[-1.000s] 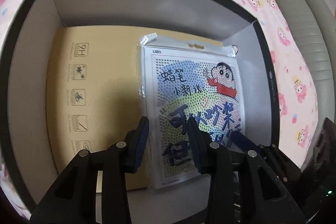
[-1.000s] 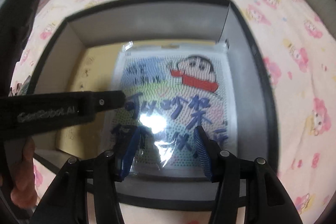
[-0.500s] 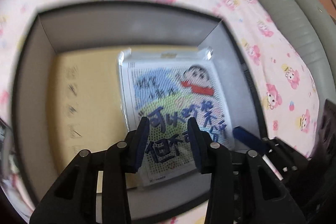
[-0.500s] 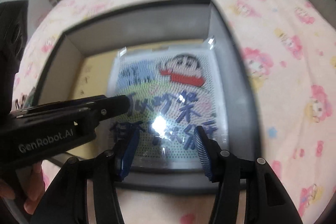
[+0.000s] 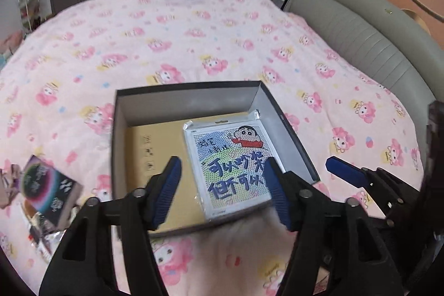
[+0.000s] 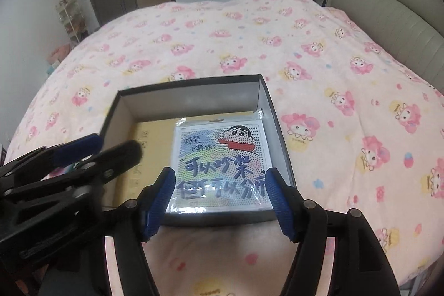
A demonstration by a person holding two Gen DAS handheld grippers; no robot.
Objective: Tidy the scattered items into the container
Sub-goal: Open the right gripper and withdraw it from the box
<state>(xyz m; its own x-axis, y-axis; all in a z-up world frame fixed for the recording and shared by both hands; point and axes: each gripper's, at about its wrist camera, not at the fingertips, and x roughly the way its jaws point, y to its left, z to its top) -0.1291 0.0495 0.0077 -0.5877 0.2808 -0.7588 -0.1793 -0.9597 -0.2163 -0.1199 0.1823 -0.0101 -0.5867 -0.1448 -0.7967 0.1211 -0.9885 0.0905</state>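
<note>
An open rectangular cardboard box [image 5: 191, 99] with a dark outer rim and grey inner walls sat on a soft pink bedspread [image 5: 194, 40] printed with cartoon figures. Inside the box, a flat square packet in glossy clear plastic [image 5: 230, 168], printed with a dotted cartoon boy and large blue characters, lay against the box's right wall on top of a smooth tan cardboard sheet [image 5: 155, 154] that covered the floor of the box. Left of the box, a few small dark glossy packets [image 5: 47, 190] lay loose on the bedspread. The left gripper [image 5: 222, 193], with ribbed blue pads on black fingers, hung above the box's near edge, its jaws opening with nothing between them. The right gripper [image 6: 219, 201] hung over the same near edge, its jaws likewise opening and empty.
</note>
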